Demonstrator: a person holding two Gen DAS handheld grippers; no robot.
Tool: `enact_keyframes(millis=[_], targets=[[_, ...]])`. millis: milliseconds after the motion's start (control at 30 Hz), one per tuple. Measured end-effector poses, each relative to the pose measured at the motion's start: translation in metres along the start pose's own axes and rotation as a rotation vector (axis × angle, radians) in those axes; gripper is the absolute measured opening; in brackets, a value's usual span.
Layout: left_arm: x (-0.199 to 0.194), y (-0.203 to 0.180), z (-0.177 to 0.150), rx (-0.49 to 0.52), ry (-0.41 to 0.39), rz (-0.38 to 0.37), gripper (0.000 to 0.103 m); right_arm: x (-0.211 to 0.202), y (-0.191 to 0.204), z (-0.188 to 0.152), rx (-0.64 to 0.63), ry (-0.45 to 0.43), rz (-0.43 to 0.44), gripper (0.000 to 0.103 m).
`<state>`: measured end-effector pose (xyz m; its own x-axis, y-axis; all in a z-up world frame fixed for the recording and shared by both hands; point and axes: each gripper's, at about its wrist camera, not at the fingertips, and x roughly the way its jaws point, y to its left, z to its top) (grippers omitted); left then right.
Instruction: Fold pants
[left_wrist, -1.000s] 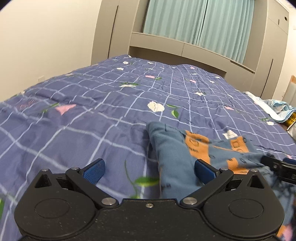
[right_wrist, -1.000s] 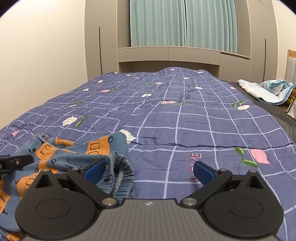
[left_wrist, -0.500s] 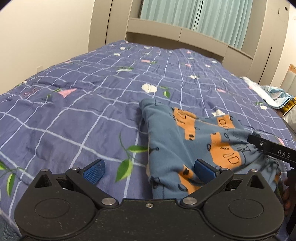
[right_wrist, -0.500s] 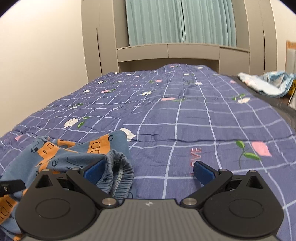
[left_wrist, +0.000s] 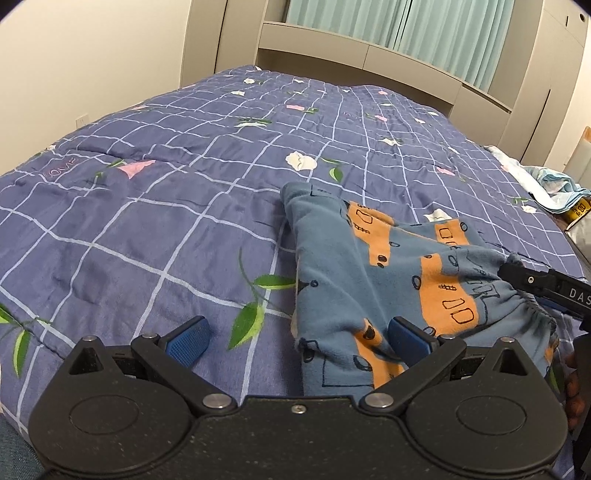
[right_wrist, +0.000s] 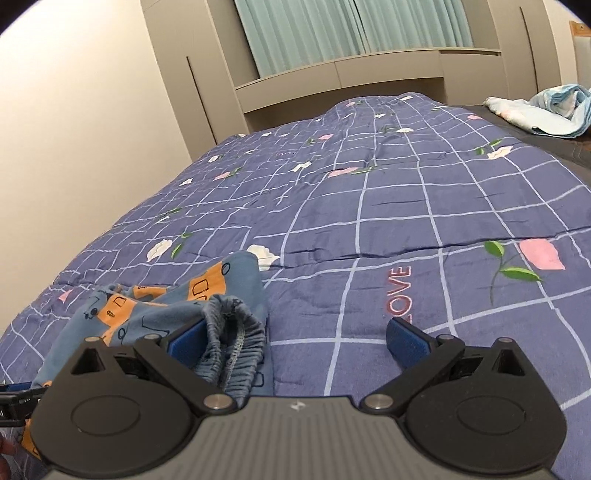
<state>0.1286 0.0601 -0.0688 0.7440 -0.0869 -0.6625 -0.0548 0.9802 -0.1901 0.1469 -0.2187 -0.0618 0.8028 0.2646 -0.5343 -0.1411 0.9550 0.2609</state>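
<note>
The pants (left_wrist: 384, 280) are blue with orange patches and lie bunched on the bed. In the left wrist view my left gripper (left_wrist: 295, 338) is open, and its right pad (left_wrist: 406, 338) sits over the pants' near edge. In the right wrist view the pants (right_wrist: 177, 306) lie at the lower left, their elastic waistband (right_wrist: 236, 332) bunched beside the left pad. My right gripper (right_wrist: 295, 338) is open, with bare bedspread between its pads. The right gripper's black finger also shows at the right edge of the left wrist view (left_wrist: 546, 284).
The bed carries a purple checked bedspread (left_wrist: 184, 192) with flowers. A cream wall runs along the left side (right_wrist: 74, 129). A grey headboard with curtains (right_wrist: 351, 74) stands at the far end. A light blue cloth pile (right_wrist: 546, 110) lies at the far right.
Both grippers have pulled back and tilted, and the pants have spread out flatter on the bed in the left view. Both grippers have stayed open.
</note>
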Motion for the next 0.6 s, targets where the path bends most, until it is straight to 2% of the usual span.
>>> enact_keyframes(millis=[133,233,433,600], targets=[[-0.001,0.001,-0.001,0.0,-0.004,-0.005,0.103,-0.002,0.009,0.001,-0.057,-0.009,0.064,0.102],[-0.002,0.001,0.0,0.0,-0.003,-0.009,0.103,0.0,0.014,0.002,-0.079,0.005,0.102,0.096],[-0.007,0.003,0.003,-0.013,0.008,-0.036,0.102,0.002,0.007,0.006,-0.026,0.03,0.194,0.081],[-0.011,0.005,0.006,-0.033,0.015,-0.083,0.098,0.001,0.0,0.005,0.026,0.046,0.239,0.08]])
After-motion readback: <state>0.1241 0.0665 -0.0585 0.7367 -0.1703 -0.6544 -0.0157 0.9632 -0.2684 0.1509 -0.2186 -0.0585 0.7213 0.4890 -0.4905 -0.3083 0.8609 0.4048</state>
